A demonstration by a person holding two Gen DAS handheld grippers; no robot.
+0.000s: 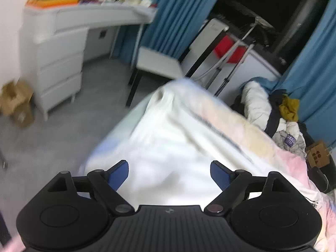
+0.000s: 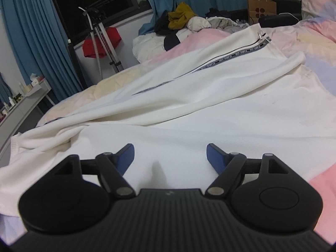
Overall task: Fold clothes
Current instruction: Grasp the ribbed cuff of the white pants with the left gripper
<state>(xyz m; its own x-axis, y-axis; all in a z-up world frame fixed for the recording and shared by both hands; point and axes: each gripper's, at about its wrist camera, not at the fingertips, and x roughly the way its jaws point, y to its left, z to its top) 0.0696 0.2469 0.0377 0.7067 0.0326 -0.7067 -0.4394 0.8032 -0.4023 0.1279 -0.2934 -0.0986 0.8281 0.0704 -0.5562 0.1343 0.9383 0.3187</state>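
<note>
With both the left tongs (image 1: 169, 173) and right tongs (image 2: 170, 158) gaping empty above the white zip jacket (image 2: 189, 96) spread on the bed (image 2: 315, 42), its loosely doubled sleeve may slide and spoil the fold.

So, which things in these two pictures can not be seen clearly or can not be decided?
- Left wrist view: the white zip-up garment is smeared by motion blur; its folds are unreadable.
- Left wrist view: items on the white desk are blurred beyond naming.
- Right wrist view: the lettering on the garment's dark zipper tape is too small to read.
- Right wrist view: the garment's near edge is hidden behind the open right gripper.
</note>
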